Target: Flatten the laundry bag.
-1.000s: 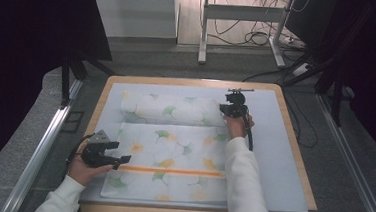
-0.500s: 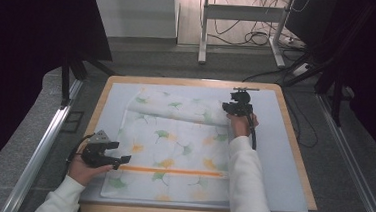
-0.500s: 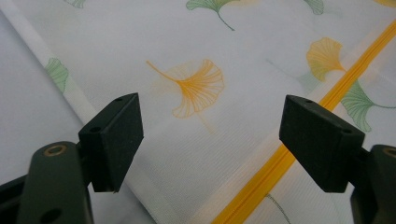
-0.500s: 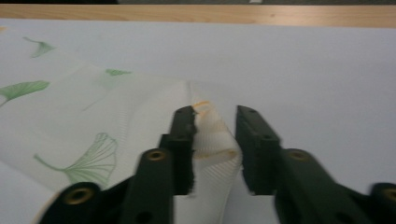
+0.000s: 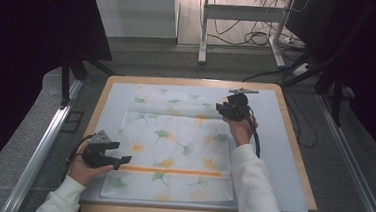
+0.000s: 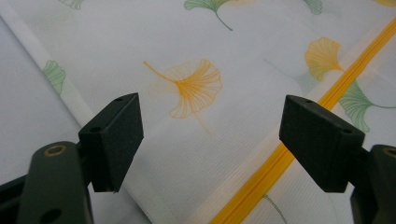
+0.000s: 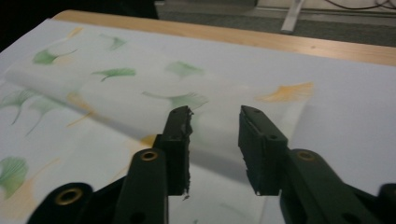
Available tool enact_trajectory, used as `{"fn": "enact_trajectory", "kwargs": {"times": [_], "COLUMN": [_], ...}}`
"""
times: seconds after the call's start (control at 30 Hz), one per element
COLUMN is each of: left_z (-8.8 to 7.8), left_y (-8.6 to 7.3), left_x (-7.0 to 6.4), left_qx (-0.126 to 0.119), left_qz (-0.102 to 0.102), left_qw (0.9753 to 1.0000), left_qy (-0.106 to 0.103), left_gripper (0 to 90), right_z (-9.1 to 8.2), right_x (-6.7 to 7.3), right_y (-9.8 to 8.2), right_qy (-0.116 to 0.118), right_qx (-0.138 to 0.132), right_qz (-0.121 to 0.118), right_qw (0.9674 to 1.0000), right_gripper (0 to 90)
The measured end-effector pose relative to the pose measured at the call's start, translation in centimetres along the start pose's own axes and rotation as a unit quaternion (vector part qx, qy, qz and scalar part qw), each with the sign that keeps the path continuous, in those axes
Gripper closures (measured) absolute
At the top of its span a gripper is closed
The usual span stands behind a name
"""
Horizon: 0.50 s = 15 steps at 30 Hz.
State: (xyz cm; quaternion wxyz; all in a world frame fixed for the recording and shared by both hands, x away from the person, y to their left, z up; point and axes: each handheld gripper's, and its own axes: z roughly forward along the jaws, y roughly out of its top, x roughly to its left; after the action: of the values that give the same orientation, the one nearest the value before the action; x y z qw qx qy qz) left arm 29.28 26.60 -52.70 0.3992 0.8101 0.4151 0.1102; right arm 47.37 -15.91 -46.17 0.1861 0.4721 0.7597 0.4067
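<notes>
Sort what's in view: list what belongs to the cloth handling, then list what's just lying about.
Part of the job:
- leaf-print cloth with orange stripe, its far edge folded over
- right gripper, jaws apart at that fold
- left gripper, jaws open by the cloth's near left edge
- pale mat on the table

Just lying about:
- cables on the floor
- metal stand
</notes>
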Motion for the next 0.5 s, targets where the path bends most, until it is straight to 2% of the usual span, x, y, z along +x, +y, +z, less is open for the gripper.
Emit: {"fn": "enact_trajectory", "kwargs": {"times": [0.03,0.1,0.13,0.23,0.3,0.33,0.37,0.4,0.5], "left_z": [0.0,0.0,0.1,0.1,0.0,0.0,0.0,0.0,0.0], "left_y": [0.0,0.0,0.0,0.0,0.0,0.0,0.0,0.0,0.0], "left_x": [0.0,0.0,0.0,-0.1,-0.1,0.0,0.0,0.0,0.1], "left_qx": [0.000,0.002,0.002,0.002,0.002,0.002,0.002,0.002,0.002], "left_qz": [0.000,0.002,0.003,0.003,0.003,0.003,0.003,0.001,0.003], "left_qw": [1.0000,1.0000,1.0000,1.0000,1.0000,1.0000,1.0000,1.0000,1.0000], "left_qy": [0.000,0.000,0.000,0.000,0.001,0.002,0.002,0.002,0.003], "left_gripper": [21.3,21.3,21.3,21.3,21.3,21.3,21.3,21.3,21.3], "right_z": [0.0,0.1,0.6,2.0,2.5,3.7,3.7,4.8,6.5], "right_x": [0.0,0.5,1.0,1.4,1.4,1.2,1.2,0.9,0.5], "right_y": [0.0,-0.3,-0.6,-1.0,-1.0,-0.9,-0.9,-0.7,-0.6], "right_qy": [0.000,0.013,0.025,0.029,0.028,0.024,0.024,0.017,0.004], "right_qx": [0.000,0.007,0.021,0.043,0.048,0.055,0.055,0.059,0.063], "right_qz": [0.000,-0.012,-0.020,-0.028,-0.027,-0.020,-0.020,-0.009,0.006], "right_qw": [1.0000,0.9998,0.9993,0.9983,0.9981,0.9980,0.9980,0.9981,0.9980], "right_gripper": [69.9,76.2,80.9,84.9,85.6,86.8,86.8,88.2,88.7]}}
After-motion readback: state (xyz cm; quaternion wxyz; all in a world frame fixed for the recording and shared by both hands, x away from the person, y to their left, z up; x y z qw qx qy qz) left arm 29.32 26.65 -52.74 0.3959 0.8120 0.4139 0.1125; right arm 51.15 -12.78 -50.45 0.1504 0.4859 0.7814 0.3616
